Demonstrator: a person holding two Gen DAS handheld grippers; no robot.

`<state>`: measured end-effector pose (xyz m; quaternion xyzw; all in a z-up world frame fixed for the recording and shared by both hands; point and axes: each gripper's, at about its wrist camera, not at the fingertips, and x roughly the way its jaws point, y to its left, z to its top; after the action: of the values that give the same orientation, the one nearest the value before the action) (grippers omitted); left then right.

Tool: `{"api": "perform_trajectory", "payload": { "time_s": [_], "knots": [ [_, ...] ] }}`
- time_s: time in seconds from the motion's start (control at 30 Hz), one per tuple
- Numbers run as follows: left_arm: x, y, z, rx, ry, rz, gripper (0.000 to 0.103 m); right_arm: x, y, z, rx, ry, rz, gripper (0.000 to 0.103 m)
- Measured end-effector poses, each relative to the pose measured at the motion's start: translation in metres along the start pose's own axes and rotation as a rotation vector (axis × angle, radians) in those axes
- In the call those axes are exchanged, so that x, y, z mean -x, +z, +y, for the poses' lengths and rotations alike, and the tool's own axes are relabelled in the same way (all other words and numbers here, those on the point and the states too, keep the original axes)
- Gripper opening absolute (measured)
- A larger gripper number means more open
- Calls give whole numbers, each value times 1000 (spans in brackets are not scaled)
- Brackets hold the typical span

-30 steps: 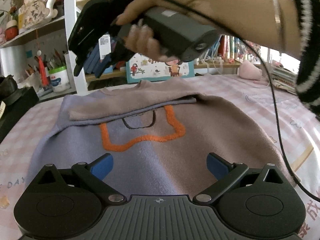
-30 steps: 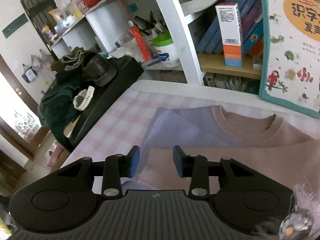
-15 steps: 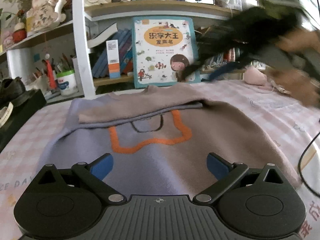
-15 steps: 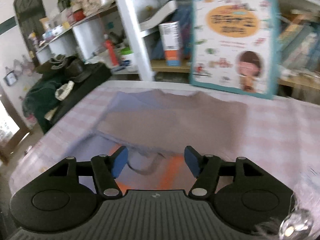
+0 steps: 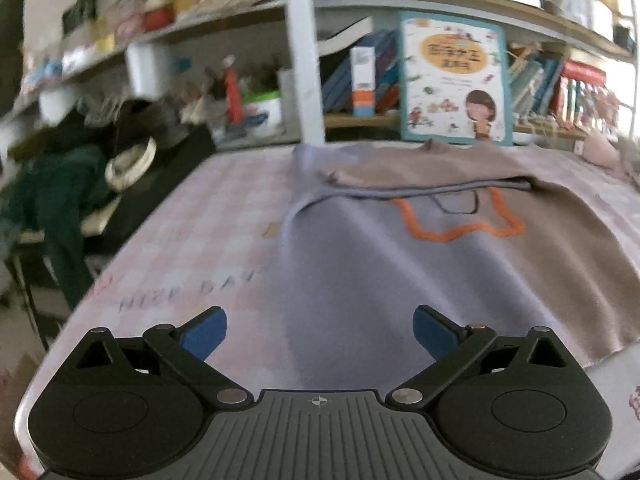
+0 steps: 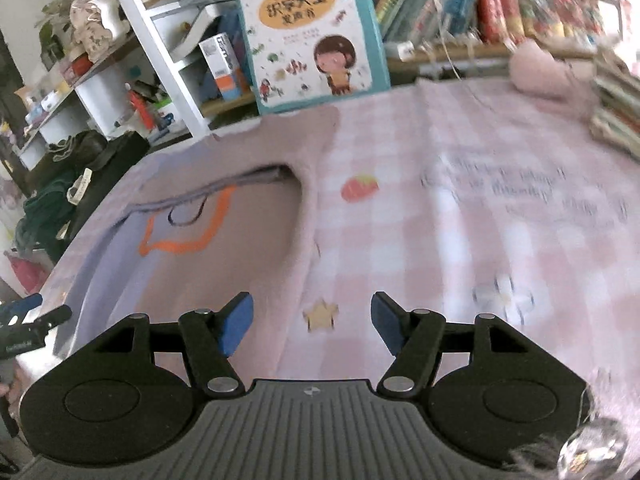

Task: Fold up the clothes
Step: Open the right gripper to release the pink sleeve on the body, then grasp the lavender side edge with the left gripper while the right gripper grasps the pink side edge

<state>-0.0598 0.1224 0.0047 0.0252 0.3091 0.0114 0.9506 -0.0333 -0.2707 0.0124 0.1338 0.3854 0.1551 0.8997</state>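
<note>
The sweater [image 5: 420, 264] lies flat on the table [image 5: 224, 216], which is covered with a pink checked cloth. It is half lilac and half brownish pink, with an orange outline [image 5: 460, 224] stitched across its chest. Both sleeves are already folded in across the upper part, under the neckline, which points toward the bookshelf [image 5: 360, 120] at the far edge of the table.

The left hand-held gripper [image 5: 318, 330] hovers over the lilac hem, near the sweater's left edge. Its blue-padded fingers [image 5: 202, 330] stand wide apart, with nothing between them but the fabric lying below. The right hand-held gripper [image 6: 312, 324] is released too, its fingers [image 6: 236, 322] spread. It sits over the bare cloth just beside the sweater's right edge [image 6: 308, 240], above a small printed star [image 6: 320, 314]. Neither one holds anything.

As for containers, a white tub with a green rim [image 5: 262, 110] stands in the lower shelf compartment left of the white upright [image 5: 306, 52]. It is packed with pens or brushes, though blur keeps me from telling them apart. In the compartment to the right of the upright, books [image 5: 352, 80] lean together, with a white and orange carton [image 5: 363, 80] standing in front of them. A large picture book [image 5: 456, 80] showing a cartoon girl is propped against the shelf, right behind the sweater's collar. More books [image 6: 520, 0] fill the shelf further right. A pink soft object [image 6: 540, 72] rests on the table's far right corner, beside a stack of books [image 6: 616, 108]. Off the table's left side, dark clothing [image 5: 52, 184] is heaped on a black surface.
</note>
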Motion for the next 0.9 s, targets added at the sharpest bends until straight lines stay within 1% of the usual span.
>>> {"api": "perform_trajectory", "payload": {
  "time_s": [0.07,0.1,0.13,0.17,0.2,0.23,0.3,0.4,0.47,0.5,0.57,0.6,0.63,0.7,0.73,0.77,0.83,0.87,0.9],
  "knots": [
    [0,-2,13,64,-24,24,96,3,-8,-1,-24,26,9,60],
    [1,-3,18,89,-34,32,92,2,-10,-2,-36,39,17,60],
    [2,-5,22,108,-38,37,86,2,-13,-2,-48,53,25,55],
    [1,-5,25,123,-38,42,83,2,-16,-3,-60,66,32,52],
    [-1,-6,29,136,-40,52,75,1,-19,-3,-73,80,40,46],
    [-3,-6,32,150,-41,63,70,0,-21,-3,-79,91,48,44],
    [-8,-9,36,174,-49,82,65,-5,-22,-1,-85,107,64,44],
    [-14,-12,39,203,-72,100,65,-10,-21,3,-78,125,67,43],
    [-17,-12,38,213,-81,96,65,-13,-20,5,-80,144,73,43],
    [-18,-11,40,229,-87,94,63,-15,-20,6,-81,154,76,41],
    [-20,-9,44,276,-107,89,52,-20,-19,9,-83,172,82,36],
    [-23,-8,47,310,-126,88,41,-23,-18,10,-86,179,86,29],
    [-25,-8,50,338,-150,91,27,-25,-18,11,-86,181,88,21],
    [-31,-7,54,402,-206,94,14,-31,-18,14,-82,182,87,14],
    [-31,-6,54,417,-223,81,8,-31,-17,16,-75,187,78,12],
    [-27,-2,51,409,-233,54,7,-30,-17,18,-65,195,64,12],
    [-19,5,45,389,-253,2,7,-22,-13,21,-65,259,18,11],
    [-15,10,40,364,-267,-12,7,-19,-10,21,-77,291,1,11],
    [-14,13,36,342,-269,-16,8,-18,-8,21,-83,303,0,11]
  ]
}}
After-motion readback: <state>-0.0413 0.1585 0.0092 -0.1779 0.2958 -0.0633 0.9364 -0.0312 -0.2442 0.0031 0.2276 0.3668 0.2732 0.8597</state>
